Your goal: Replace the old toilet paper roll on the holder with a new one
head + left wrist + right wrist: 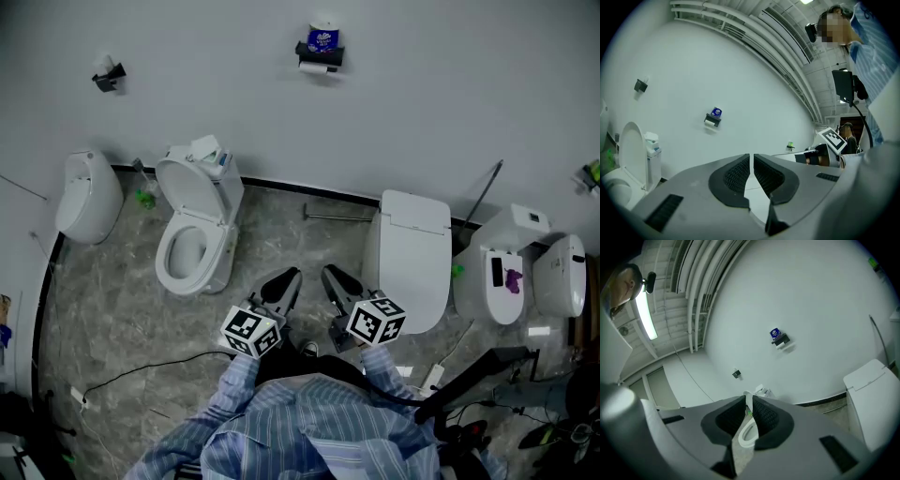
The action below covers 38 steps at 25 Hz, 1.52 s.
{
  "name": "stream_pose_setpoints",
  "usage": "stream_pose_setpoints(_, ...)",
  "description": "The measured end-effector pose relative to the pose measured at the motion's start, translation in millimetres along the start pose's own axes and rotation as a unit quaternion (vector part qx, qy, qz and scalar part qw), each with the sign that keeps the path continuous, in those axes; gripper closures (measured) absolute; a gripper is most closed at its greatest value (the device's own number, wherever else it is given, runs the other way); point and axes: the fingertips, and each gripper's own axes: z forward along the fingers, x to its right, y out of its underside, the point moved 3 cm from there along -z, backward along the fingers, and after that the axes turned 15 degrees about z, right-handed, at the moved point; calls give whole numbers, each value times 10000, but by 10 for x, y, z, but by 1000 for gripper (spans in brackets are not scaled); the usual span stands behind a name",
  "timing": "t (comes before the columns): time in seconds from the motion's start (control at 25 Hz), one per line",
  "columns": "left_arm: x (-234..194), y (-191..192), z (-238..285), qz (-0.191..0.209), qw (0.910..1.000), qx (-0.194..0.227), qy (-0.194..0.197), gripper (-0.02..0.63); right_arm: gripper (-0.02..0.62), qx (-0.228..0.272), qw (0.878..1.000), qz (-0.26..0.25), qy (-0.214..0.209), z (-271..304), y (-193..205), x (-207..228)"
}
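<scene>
holder (321,54): wall-mounted | blue-wrapped roll (323,38): upright on top | white roll (313,67): (partly hidden) beneath

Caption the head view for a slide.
Left tool and right tool, both shut and empty, point toward the wall holder with a blue-wrapped roll on top.

White wall (469,84), plain and unbroken. Floor (281,244) is grey marbled stone, with a dark skirting strip (309,190) where it meets the wall.

Row of white sanitary ware along the wall:
- a rounded fixture (89,197) at far left
- an open toilet (192,239), seat and lid raised
- a closed toilet (412,258) right of centre
- two more units (502,272) at far right

A thin black cable (159,364) trails over the floor at lower left. Overhead there are parallel white pipes (736,29) and a lit tube lamp (645,315).
</scene>
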Motion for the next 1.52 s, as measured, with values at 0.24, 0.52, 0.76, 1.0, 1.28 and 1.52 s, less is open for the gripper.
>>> stream_pose_setpoints(0.24, -84, 1, 30, -60, 10000, -34, 63, 594, 548, -86, 9999, -54, 28, 87, -5, 3)
stream_pose_setpoints(0.52, -279, -2, 149, -39, 9999, -89, 140, 595, 548, -148, 9999, -50, 31, 317, -115, 36)
stream_pose_setpoints(0.76, -615, -31, 306, -63, 9998, -126, 139, 594, 548, -194, 9998, -13, 26, 624, -239, 66)
stream_pose_setpoints(1.0, -928, -58, 540, -92, 9995, -184, 249, 594, 548, -176, 9998, -1, 65, 935, -443, 119)
stream_pose_setpoints(1.28, -1431, -139, 776, -56, 9988, -202, 438, 594, 548, -102, 9998, 79, 120, 1410, -630, 122)
stream_pose_setpoints(1.52, -1923, -224, 952, -20, 9981, -179, 589, 595, 548, -76, 9998, 108, 171, 1877, -771, 82)
